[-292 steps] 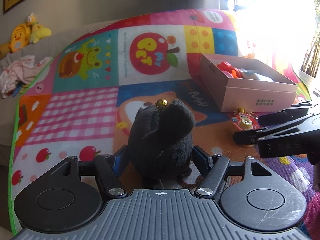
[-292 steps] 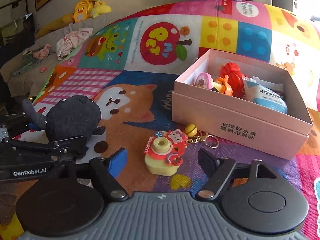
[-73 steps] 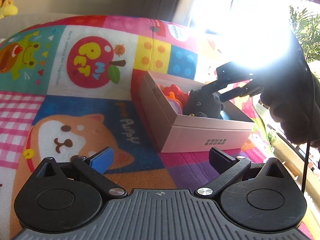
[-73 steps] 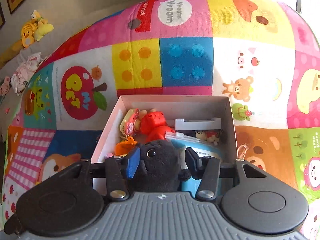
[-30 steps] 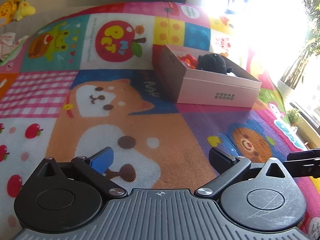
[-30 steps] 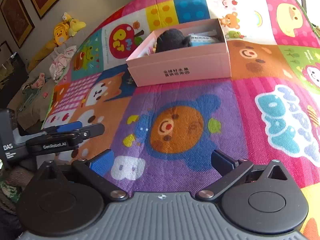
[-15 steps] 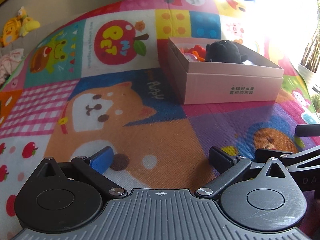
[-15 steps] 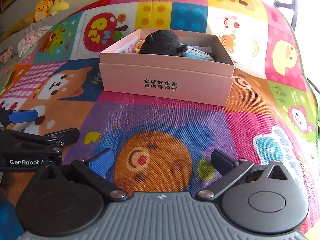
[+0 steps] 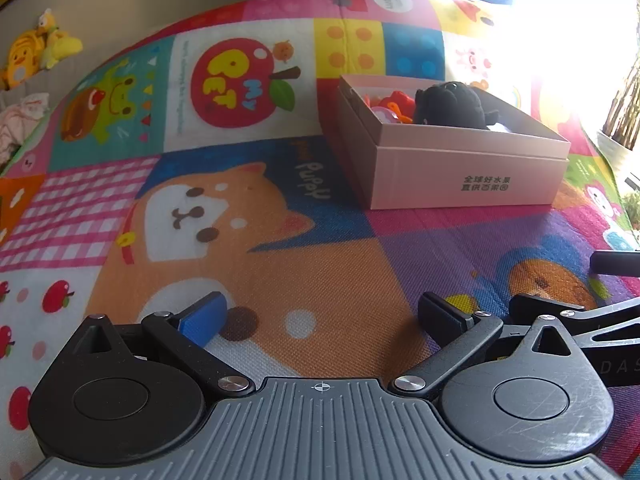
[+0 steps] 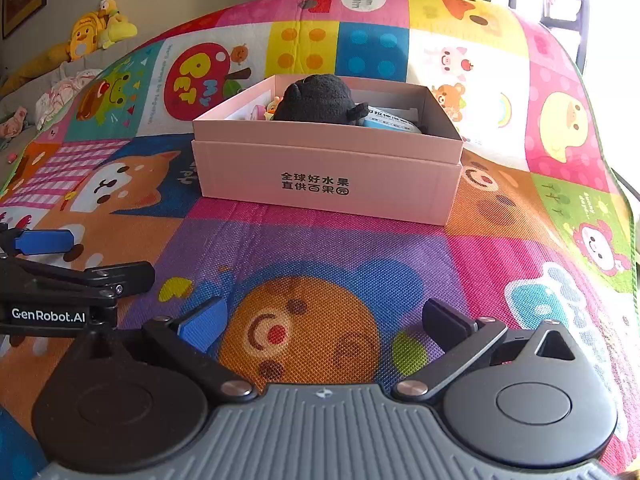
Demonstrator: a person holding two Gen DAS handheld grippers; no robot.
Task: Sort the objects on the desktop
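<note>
A pink cardboard box (image 9: pixel 460 168) (image 10: pixel 328 172) stands on the colourful play mat. Inside it lies a black plush toy (image 9: pixel 452 106) (image 10: pixel 318 100), beside red and orange toys (image 9: pixel 390 104) and a blue-white packet (image 10: pixel 390 122). My left gripper (image 9: pixel 320 314) is open and holds nothing, low over the orange dog picture, well short of the box. My right gripper (image 10: pixel 322 320) is open too, with nothing in it, over the bear-face patch in front of the box. Each gripper shows at the edge of the other's view, the right one (image 9: pixel 600 320) and the left one (image 10: pixel 60 272).
The play mat (image 9: pixel 240 160) (image 10: pixel 520 240) covers the whole surface. Yellow plush toys (image 10: pixel 94 28) and crumpled clothes (image 10: pixel 64 92) lie at the far left by the wall. Strong window glare and a plant (image 9: pixel 624 112) are at the right.
Both grippers have drawn slightly closer to the box and settled side by side; both stay open. The black plush stays in the box.
</note>
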